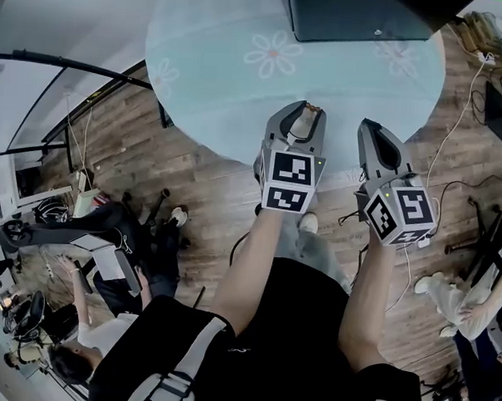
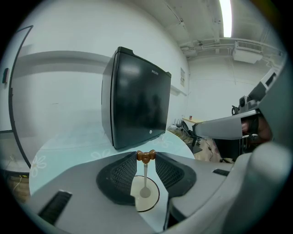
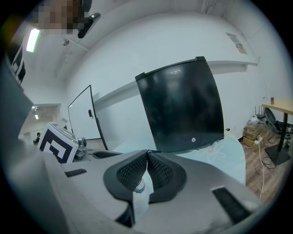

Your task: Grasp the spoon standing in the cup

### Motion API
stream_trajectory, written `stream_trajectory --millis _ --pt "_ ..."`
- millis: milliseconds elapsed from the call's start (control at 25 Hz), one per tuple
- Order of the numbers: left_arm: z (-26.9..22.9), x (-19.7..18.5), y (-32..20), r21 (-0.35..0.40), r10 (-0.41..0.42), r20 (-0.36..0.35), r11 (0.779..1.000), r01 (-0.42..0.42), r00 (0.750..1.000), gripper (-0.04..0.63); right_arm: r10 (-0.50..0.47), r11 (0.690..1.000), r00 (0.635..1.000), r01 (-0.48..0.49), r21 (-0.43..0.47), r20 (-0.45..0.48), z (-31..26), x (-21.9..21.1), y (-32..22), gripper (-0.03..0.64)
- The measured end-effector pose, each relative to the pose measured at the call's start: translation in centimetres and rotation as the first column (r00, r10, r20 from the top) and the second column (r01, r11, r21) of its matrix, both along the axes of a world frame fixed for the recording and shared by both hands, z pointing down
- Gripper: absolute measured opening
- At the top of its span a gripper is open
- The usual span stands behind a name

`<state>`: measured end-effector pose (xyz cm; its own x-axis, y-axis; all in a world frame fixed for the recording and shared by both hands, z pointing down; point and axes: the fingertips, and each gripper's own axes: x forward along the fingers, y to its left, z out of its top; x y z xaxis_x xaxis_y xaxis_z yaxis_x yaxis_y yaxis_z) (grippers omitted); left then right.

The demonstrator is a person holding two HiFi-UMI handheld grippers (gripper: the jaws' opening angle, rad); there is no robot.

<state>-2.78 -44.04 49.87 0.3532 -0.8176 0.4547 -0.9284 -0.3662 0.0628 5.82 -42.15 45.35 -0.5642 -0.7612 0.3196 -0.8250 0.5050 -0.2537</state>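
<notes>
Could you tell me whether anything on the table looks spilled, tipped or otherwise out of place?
Nothing stands out. The spoon is upright over the cup, the left gripper pinching its brown top; the tablecloth looks dry, and the black appliance stands upright.

Over the near edge of the round, pale-blue flowered table [image 1: 215, 78], the left gripper [image 1: 304, 115] has the brown-topped spoon [image 1: 310, 109] between its jaws, with the right gripper [image 1: 372, 131] just beside it, a black boxy appliance [image 1: 359, 13] at the far side and wood floor [image 1: 210, 194] beneath.
</notes>
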Motion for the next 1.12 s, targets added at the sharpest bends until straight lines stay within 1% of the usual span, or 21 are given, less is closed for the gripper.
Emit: stream_trajectory --millis 320,560,880,1040,1120 --pt "-3.3 -1.0 2.2 0.074 -0.050 -0.036 0.996 0.052 0.998 0.141 -0.056 0.996 0.998 0.056 0.066 -0.003 -2.9 -1.3 1.8 0.006" --pt "-5.5 -1.7 3.9 0.128 -0.068 -0.045 0.989 0.074 0.997 0.141 -0.101 0.988 0.995 0.102 0.112 -0.014 -4.9 -2.2 3.6 0.006" --pt "-10.1 -1.9 5.9 0.225 -0.076 -0.058 0.970 0.087 0.995 0.140 -0.152 0.966 0.988 0.150 0.210 -0.006 -8.6 -3.3 5.8 0.006" --pt "-12.4 -0.9 7.7 0.266 -0.063 -0.059 0.961 0.076 0.996 0.140 -0.131 0.961 0.991 0.129 0.246 -0.011 -10.3 -2.9 7.0 0.006" --pt "-13.6 -0.7 8.2 0.294 -0.062 -0.055 0.953 0.076 0.997 0.140 -0.134 0.954 0.991 0.130 0.270 -0.006 -11.2 -2.9 7.3 0.006"
